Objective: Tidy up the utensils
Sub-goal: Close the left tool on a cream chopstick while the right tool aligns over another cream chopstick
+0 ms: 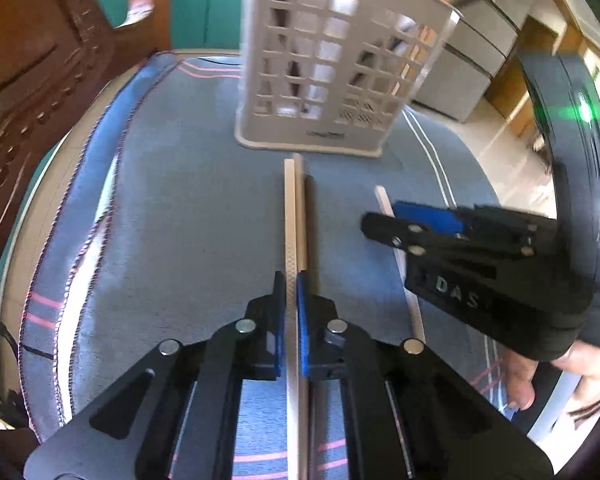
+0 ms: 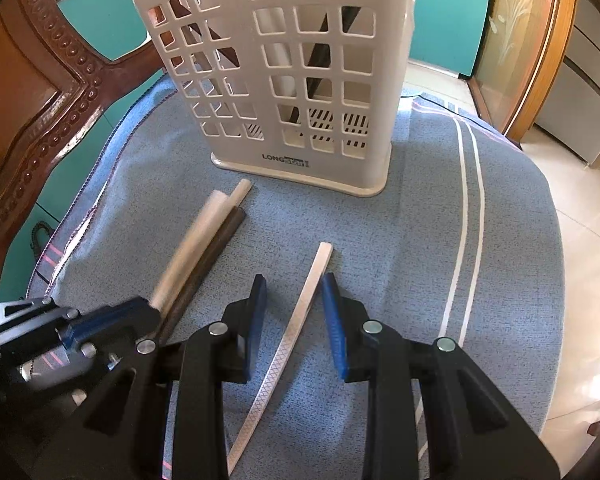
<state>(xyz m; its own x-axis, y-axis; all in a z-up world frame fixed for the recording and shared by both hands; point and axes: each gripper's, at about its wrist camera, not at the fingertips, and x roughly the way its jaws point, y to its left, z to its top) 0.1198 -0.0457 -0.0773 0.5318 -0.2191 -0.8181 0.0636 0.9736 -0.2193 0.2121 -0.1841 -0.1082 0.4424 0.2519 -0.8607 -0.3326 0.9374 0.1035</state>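
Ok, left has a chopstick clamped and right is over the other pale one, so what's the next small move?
Probably close the right gripper on the pale chopstick lying between its open pads on the blue cloth. The left gripper is already shut on its white chopstick, and the white holder stands just ahead of both.

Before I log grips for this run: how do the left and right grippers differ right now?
The left gripper is shut on a pale chopstick; the right gripper stands open. The left's chopstick is clamped, while the right's patterned chopstick lies loose on the blue cloth between its fingers. Both point toward the white basket.
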